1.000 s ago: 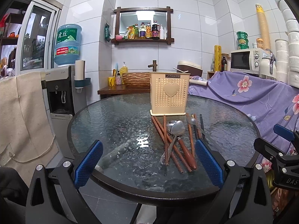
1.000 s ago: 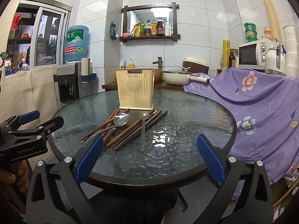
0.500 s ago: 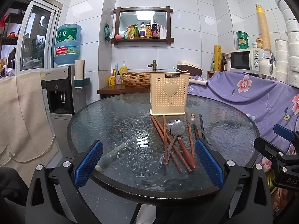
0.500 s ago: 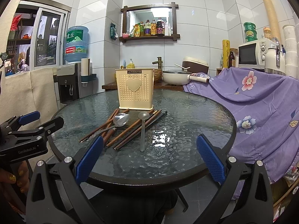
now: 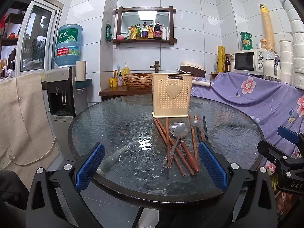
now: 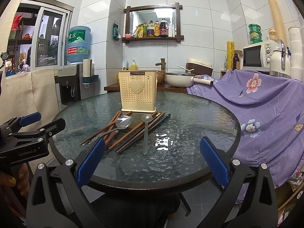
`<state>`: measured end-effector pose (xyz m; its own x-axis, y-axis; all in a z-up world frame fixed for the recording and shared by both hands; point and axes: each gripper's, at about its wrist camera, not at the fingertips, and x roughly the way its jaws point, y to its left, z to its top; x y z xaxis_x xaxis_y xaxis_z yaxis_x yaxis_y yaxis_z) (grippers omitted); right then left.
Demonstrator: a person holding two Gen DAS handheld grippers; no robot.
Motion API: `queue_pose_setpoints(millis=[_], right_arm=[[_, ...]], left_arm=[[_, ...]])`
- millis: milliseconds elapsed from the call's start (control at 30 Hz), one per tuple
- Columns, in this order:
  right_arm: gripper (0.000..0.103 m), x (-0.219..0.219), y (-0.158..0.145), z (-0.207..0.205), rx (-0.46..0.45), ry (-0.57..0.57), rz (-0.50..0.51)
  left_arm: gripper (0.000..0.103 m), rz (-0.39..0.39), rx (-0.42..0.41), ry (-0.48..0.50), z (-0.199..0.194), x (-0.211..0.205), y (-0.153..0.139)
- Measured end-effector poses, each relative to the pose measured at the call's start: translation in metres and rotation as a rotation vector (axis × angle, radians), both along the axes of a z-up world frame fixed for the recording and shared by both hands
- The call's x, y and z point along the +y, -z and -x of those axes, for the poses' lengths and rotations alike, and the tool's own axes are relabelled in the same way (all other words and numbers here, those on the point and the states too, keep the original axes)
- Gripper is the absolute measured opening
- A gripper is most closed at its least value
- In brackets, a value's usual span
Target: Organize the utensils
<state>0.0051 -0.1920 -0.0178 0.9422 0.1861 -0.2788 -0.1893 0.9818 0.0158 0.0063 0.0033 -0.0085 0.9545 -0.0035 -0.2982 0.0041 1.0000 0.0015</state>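
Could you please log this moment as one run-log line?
left gripper open | right gripper open | utensils on table | holder upright

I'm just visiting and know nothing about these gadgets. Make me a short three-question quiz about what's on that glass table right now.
1. True or false: the cream holder stands upright on the glass table.
2. Multiple choice: the utensils lie (A) inside the holder, (B) on the glass in front of the holder, (C) on the purple cloth.
3. Fill in: the left gripper and the right gripper both hold ____.

Key:
1. True.
2. B: the chopsticks and the metal spoon lie loose in front of it.
3. Nothing; both sets of fingers are spread wide and empty.
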Motion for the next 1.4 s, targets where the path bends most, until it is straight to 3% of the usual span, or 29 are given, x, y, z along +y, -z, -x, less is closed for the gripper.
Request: queue_pose_setpoints(millis=[667, 867, 1000, 1133, 1333, 1400], right_arm=[[0.098, 0.004, -0.001, -0.003, -0.006, -0.012, 0.019], [0.098, 0.003, -0.002, -0.033, 0.09, 0.024, 0.051], [0.098, -0.001, -0.005, -0.069, 0.205, -0.018, 0.026], [0.098, 0.005, -0.006, -0.095, 0.245, -0.038, 0.055], [0.096, 0.011, -0.006, -0.136, 0.317, -0.084, 0.082], [0.088, 0.015, -0.003, -0.151, 0.352, -0.104, 0.09]], left_arm=[[0.097, -0.006, 0.009, 0.017, 0.002, -0.011, 0.001], [0.097, 0.002, 0.14, 0.063, -0.03, -0.007, 0.002], [0.097, -0.017, 0.195, 0.078, -0.054, -0.002, -0.002], [0.096, -0.038, 0.279, 0.096, -0.083, -0.002, 0.002], [0.082, -0.037, 0.345, 0.135, -0.111, 0.003, 0.002], [0.079, -0.027, 0.364, 0.152, -0.12, 0.007, 0.002]])
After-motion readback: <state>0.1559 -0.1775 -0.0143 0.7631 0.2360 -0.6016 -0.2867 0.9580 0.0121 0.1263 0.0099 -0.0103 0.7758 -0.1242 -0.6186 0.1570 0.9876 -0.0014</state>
